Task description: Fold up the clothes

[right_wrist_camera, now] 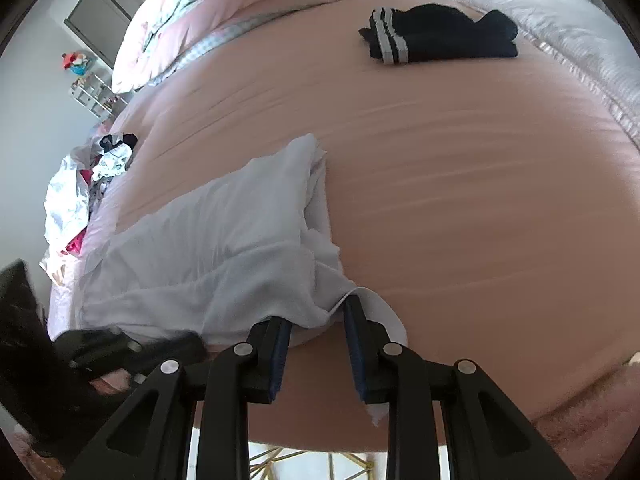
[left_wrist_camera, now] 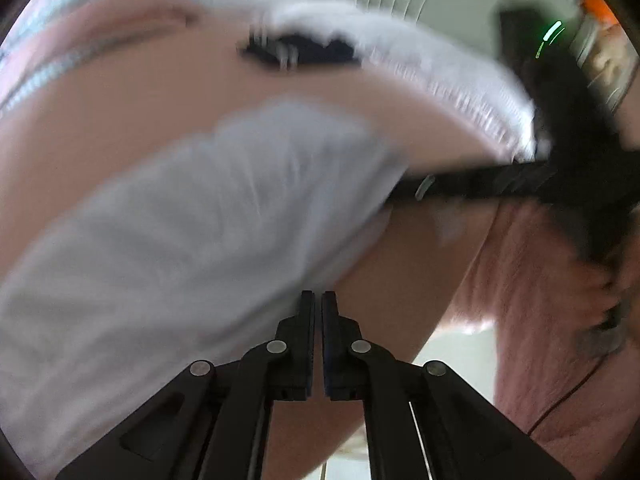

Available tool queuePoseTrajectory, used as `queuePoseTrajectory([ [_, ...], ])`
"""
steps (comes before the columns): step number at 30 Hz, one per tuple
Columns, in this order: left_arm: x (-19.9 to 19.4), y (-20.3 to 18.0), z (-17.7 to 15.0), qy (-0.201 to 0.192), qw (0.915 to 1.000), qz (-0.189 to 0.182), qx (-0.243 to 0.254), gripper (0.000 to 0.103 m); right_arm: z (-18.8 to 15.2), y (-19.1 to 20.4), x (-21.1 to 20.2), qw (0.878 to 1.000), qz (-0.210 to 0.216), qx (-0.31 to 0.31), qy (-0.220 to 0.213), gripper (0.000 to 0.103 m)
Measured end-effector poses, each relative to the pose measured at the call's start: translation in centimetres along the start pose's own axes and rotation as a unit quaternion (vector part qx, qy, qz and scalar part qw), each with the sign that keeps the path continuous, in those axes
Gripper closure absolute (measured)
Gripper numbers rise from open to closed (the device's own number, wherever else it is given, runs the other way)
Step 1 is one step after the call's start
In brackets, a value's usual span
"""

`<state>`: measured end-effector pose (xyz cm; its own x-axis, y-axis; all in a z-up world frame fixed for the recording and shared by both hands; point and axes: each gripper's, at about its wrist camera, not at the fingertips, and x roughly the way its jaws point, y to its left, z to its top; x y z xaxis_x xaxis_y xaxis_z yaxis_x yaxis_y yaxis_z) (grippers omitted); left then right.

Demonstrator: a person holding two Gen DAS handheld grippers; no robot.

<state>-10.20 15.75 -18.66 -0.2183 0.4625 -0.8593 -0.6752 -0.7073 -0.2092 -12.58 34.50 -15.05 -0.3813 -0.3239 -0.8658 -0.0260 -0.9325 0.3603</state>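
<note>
Right wrist view: right claw (right_wrist_camera: 318, 316) wide at the white garment's (right_wrist_camera: 224, 240) edge; left claw (left_wrist_camera: 318, 300) nearly closed, empty.

Bare pink bed (right_wrist_camera: 460, 200) lies open toward its right edge; white garment (right_wrist_camera: 208, 248) blocks the near-left, black socks (right_wrist_camera: 436, 36) apparently the far edge.

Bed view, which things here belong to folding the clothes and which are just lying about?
Job in hand:
- white garment
- right hand-held gripper, open at its hem
- left hand-held gripper, shut

Lying about:
- dark socks
- clothes pile
- pillow
</note>
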Motion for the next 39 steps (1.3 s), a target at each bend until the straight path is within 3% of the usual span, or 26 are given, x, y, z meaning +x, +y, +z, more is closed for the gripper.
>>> queuePoseTrajectory([
  [3, -2.2, 0.9, 0.0, -0.026, 0.9987, -0.020, -0.039, 0.101, -0.5, -0.1, -0.6, 0.999, 0.016, -0.012, 0.034, 0.077],
  [4, -3.9, 1.2, -0.1, -0.056, 0.9970, -0.022, -0.049, 0.101, -0.8, -0.2, -1.5, 0.998, 0.027, -0.024, 0.043, 0.077],
  [6, -7.1, 2.0, -0.5, -0.122, 0.9908, 0.008, -0.059, 0.100, -1.0, 0.2, -4.7, 0.999, 0.031, -0.042, 0.001, 0.074],
  [7, -7.5, 2.6, -0.4, -0.127, 0.9892, 0.031, -0.067, 0.100, -0.6, 0.6, -5.6, 0.998, 0.031, -0.046, -0.015, 0.066],
  [10, -5.7, 5.4, 0.2, -0.093, 0.9873, 0.065, -0.110, 0.100, 1.2, 2.6, -6.4, 0.995, 0.040, -0.073, -0.059, 0.061],
  [13, -3.3, 7.1, -0.3, -0.043, 0.9838, 0.077, -0.157, 0.100, 3.1, 4.4, -3.1, 0.994, 0.024, -0.087, -0.061, 0.062],
  [14, -3.2, 7.1, -1.0, -0.040, 0.9831, 0.074, -0.163, 0.100, 3.3, 4.8, -1.7, 0.994, 0.014, -0.093, -0.055, 0.062],
  [16, -3.9, 6.8, -2.4, -0.031, 0.9843, 0.063, -0.162, 0.100, 2.8, 5.6, 2.5, 0.988, -0.057, -0.141, -0.006, 0.063],
  [18, -5.2, 6.9, -3.4, -0.018, 0.9858, 0.061, -0.156, 0.100, 2.1, 5.8, 2.9, 0.982, -0.061, -0.178, -0.002, 0.063],
  [20, -7.3, 7.7, -3.9, -0.052, 0.9829, 0.085, -0.155, 0.100, 2.9, 4.8, 0.6, 0.986, -0.050, -0.159, -0.006, 0.063],
  [22, -9.3, 10.0, -3.6, -0.110, 0.9696, 0.123, -0.181, 0.100, 4.2, 4.2, -1.1, 0.991, -0.004, -0.131, -0.038, 0.062],
  [24, -9.8, 12.5, -3.5, -0.141, 0.9554, 0.141, -0.218, 0.100, 6.0, 3.9, -1.8, 0.992, 0.034, -0.104, -0.069, 0.062],
  [26, -9.5, 15.6, -4.6, -0.134, 0.9442, 0.130, -0.271, 0.100, 7.2, 3.9, -0.1, 0.992, 0.028, -0.094, -0.075, 0.062],
  [28, -9.1, 18.6, -6.8, -0.097, 0.9286, 0.144, -0.328, 0.100, 7.4, 2.8, 3.4, 0.997, -0.004, -0.078, -0.021, 0.062],
  [30, -10.8, 20.4, -9.1, -0.104, 0.9144, 0.176, -0.349, 0.100, 7.1, 0.8, 3.2, 0.999, -0.012, -0.044, -0.020, 0.066],
  [32, -12.5, 21.9, -10.5, -0.116, 0.8978, 0.185, -0.383, 0.100, 6.9, -1.2, 3.0, 1.000, -0.019, -0.011, -0.018, 0.065],
  [34, -13.6, 21.2, -10.0, -0.139, 0.8944, 0.193, -0.379, 0.100, 6.9, -2.0, 2.1, 0.999, -0.030, -0.002, -0.038, 0.065],
  [35, -14.0, 20.7, -9.5, -0.150, 0.8952, 0.193, -0.373, 0.100, 7.0, -1.9, 1.4, 0.998, -0.037, -0.007, -0.057, 0.065],
  [36, -13.5, 19.4, -8.4, -0.158, 0.9081, 0.173, -0.347, 0.100, 7.1, -1.6, 0.8, 0.996, -0.041, -0.014, -0.074, 0.064],
  [39, -10.4, 15.1, -4.6, -0.146, 0.9461, 0.112, -0.267, 0.100, 7.0, 3.0, 1.5, 0.994, 0.001, -0.079, -0.079, 0.063],
])
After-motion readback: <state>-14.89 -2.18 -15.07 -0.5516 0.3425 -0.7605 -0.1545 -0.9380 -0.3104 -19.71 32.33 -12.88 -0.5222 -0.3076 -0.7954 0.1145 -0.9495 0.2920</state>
